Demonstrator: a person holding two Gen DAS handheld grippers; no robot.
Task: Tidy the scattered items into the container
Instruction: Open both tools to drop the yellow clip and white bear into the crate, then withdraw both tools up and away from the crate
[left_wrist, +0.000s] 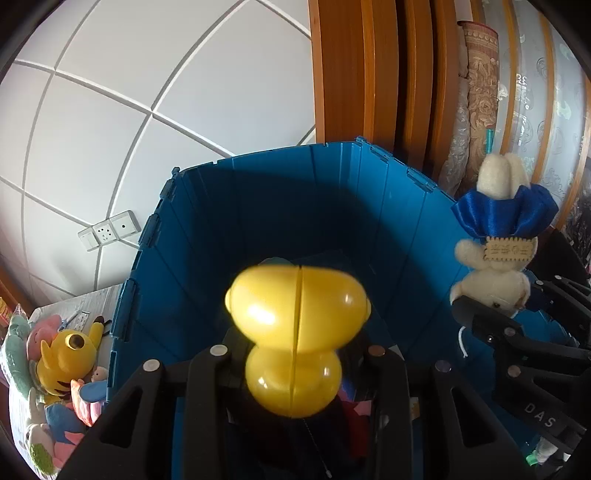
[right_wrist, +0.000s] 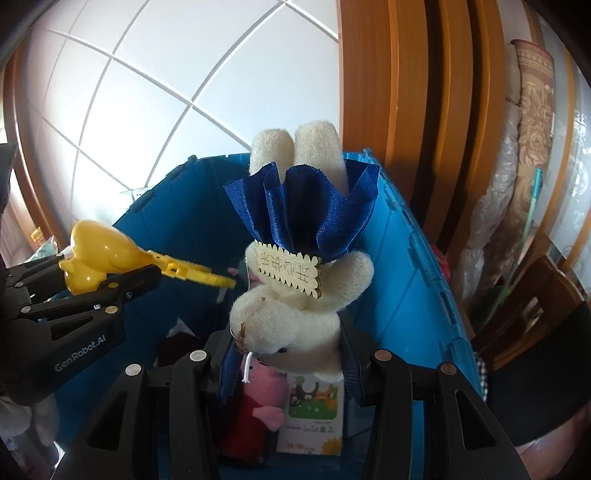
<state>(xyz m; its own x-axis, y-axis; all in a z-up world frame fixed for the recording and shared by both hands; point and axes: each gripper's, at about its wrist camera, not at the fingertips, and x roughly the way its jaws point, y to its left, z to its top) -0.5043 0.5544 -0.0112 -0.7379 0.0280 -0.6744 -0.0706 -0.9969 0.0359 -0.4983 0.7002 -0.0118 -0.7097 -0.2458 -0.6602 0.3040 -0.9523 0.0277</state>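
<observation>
Deposit step: left gripper (left_wrist: 295, 365) clamps the yellow duck-shaped tongs (left_wrist: 295, 328), right gripper (right_wrist: 288, 354) clamps the plush rabbit (right_wrist: 295, 295), both above the blue container (left_wrist: 295, 206). Next: release both inside.

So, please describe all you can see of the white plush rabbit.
The white plush rabbit looks soft and cream-coloured. It hangs upside down, head lowest, two legs pointing up. A shiny blue satin skirt flares around them, and a wooden tag with characters crosses its body. The right gripper clamps its head above the blue bin.
</observation>
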